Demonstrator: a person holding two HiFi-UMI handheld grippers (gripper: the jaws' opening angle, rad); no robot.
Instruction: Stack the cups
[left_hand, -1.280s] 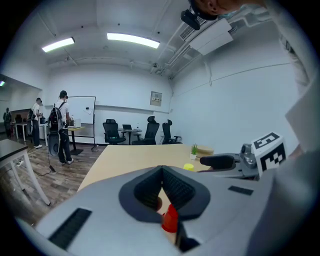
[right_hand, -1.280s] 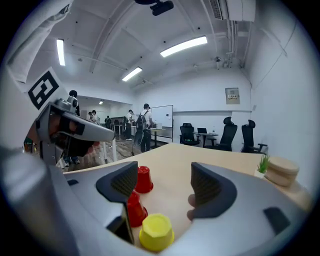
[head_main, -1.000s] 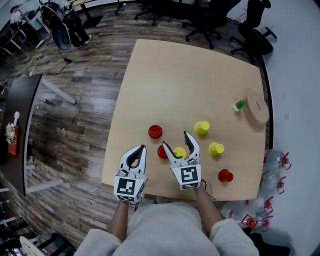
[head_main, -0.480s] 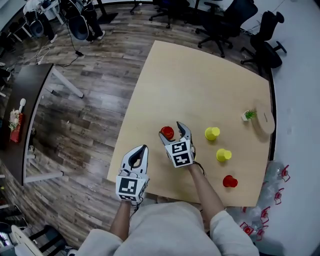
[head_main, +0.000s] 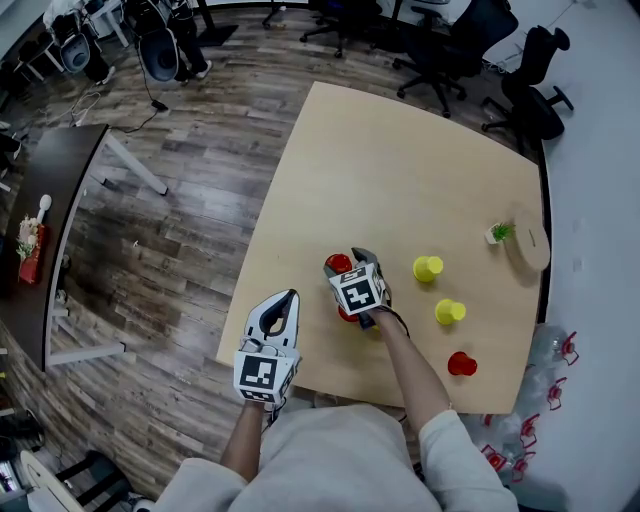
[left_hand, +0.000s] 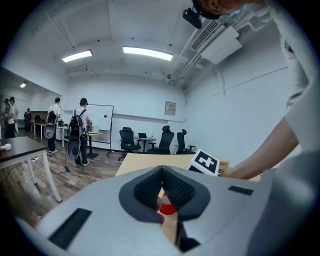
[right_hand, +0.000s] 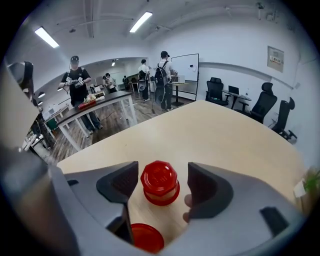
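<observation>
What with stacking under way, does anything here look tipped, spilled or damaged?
Nothing stands out. The red cups and yellow cups stand apart on the table; none is tipped, and no spill or damage is visible.

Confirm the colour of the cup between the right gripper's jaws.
Red cup; clearest in the right gripper view.

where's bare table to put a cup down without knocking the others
The whole far half of the table is bare, from the far edge down to the far red cup and far yellow cup. Crowded: the near right part, where the cups cluster, and the right edge by the plant.
</observation>
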